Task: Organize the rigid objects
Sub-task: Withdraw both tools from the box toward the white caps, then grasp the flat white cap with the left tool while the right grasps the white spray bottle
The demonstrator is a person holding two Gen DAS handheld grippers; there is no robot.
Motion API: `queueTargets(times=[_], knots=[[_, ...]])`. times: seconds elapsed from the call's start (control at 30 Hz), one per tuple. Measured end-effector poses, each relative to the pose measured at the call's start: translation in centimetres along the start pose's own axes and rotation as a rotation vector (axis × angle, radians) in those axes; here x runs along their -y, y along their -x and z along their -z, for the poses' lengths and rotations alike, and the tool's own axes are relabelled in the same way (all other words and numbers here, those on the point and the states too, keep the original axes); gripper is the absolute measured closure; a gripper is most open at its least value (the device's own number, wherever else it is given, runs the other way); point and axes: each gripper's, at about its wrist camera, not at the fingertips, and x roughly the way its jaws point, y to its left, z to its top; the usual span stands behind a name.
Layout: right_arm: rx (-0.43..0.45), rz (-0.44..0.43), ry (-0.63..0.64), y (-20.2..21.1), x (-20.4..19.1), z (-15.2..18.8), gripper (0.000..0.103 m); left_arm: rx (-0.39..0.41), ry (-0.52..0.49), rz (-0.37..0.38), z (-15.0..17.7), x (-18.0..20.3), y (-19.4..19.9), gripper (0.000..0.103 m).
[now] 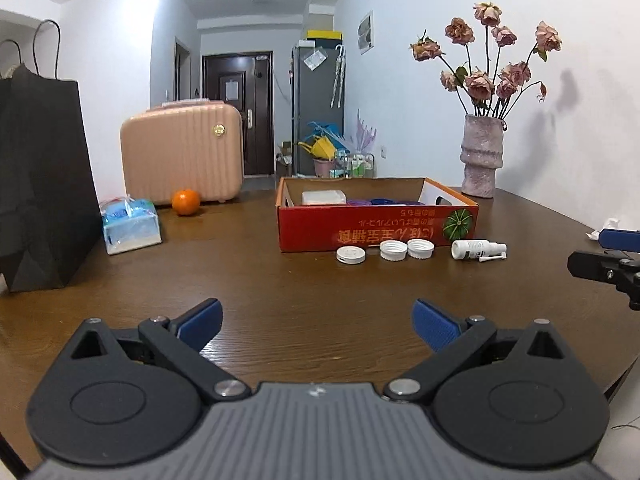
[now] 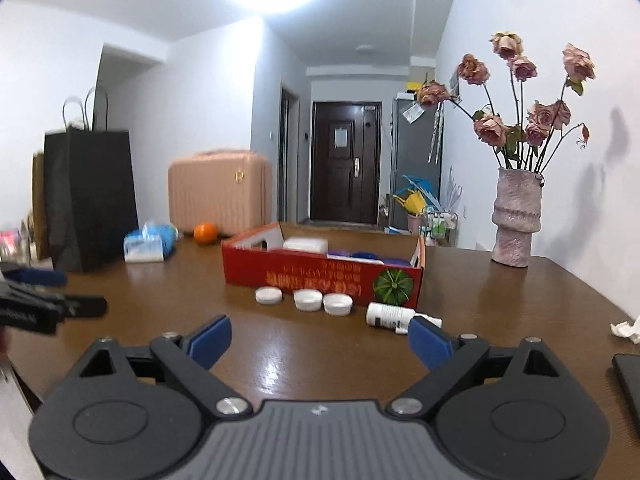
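Blue-padded fingers (image 1: 434, 324) of the left gripper (image 1: 318, 322) and the right gripper (image 2: 320, 338) stand spread and empty above the dark wood surface (image 1: 280, 280). Ahead lie three white caps (image 1: 391, 250) and a spray bottle (image 2: 390, 315), just before the red box (image 1: 376, 228). The caps look shallow; a pinch off-centre could flick one away.

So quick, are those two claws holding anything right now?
Left gripper: open, holding nothing.
Right gripper: open, holding nothing.
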Motion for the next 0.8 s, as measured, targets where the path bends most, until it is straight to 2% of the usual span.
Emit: queueTargets(times=[0.2,0.33,0.4,0.47,0.57,0.6,0.63,0.73,0.8], knots=[[0.002,0.042,0.066,-1.2,0.8,0.6,0.008,-0.098,0.0,-0.004,0.2,0.3,-2.7,0.0],[-0.055,0.046,-0.081,-3.5,3.8,0.3,0.009,-0.114,0.003,-0.001,-0.7,0.4,-4.8,0.0],[-0.101,0.036,-0.066,-5.1,4.7,0.3,0.016,-0.116,-0.012,-0.003,-1.7,0.7,-6.4,0.0],[-0.133,0.061,0.015,-6.7,5.0,0.1,0.03,-0.112,-0.028,0.004,-2.7,1.0,-8.2,0.0],[-0.119,0.067,0.045,-8.7,5.8,-0.4,0.028,-0.141,-0.02,0.035,-4.1,1.4,-12.3,0.001],[-0.106,0.057,0.042,-9.5,6.2,-0.6,0.026,-0.167,-0.011,0.051,-4.4,1.4,-13.7,0.003],[-0.105,0.056,0.036,-10.6,6.8,-0.8,0.025,-0.205,0.002,0.075,-4.8,1.6,-15.7,0.01],[-0.142,0.053,0.07,-13.9,7.9,-1.4,0.027,-0.265,-0.006,0.097,-5.4,2.0,-20.0,0.025],[-0.152,0.032,0.099,-15.9,8.5,-1.6,0.028,-0.275,-0.036,0.09,-5.6,2.4,-22.3,0.027]])
